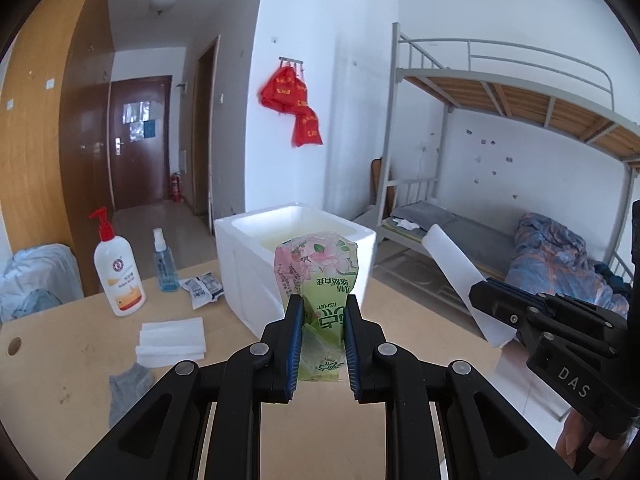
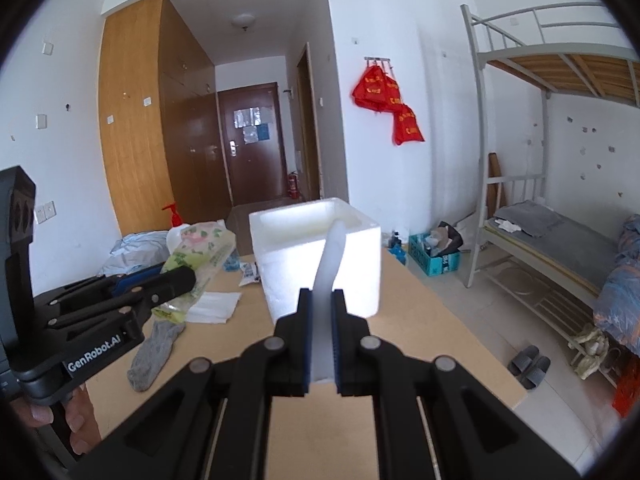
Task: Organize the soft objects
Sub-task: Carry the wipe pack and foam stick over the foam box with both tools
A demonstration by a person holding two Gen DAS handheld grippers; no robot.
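My left gripper [image 1: 320, 304] is shut on a green and pink floral tissue pack [image 1: 320, 272] and holds it upright just in front of the open white foam box [image 1: 240, 264]. The pack also shows in the right wrist view [image 2: 200, 252]. My right gripper [image 2: 322, 294] is shut on the white foam lid [image 2: 330, 264], held on edge in front of the foam box [image 2: 360, 276]. The lid shows at the right in the left wrist view [image 1: 456, 276]. A grey sock [image 1: 128, 392] and folded white tissues [image 1: 172, 340] lie on the wooden table [image 1: 60, 360].
A pump lotion bottle [image 1: 118, 272], a blue spray bottle [image 1: 164, 264] and a small wipe packet [image 1: 204, 286] stand left of the box. A bunk bed [image 1: 520, 240] is at the right, beyond the table edge. Slippers [image 2: 528, 364] and a blue crate [image 2: 432, 256] sit on the floor.
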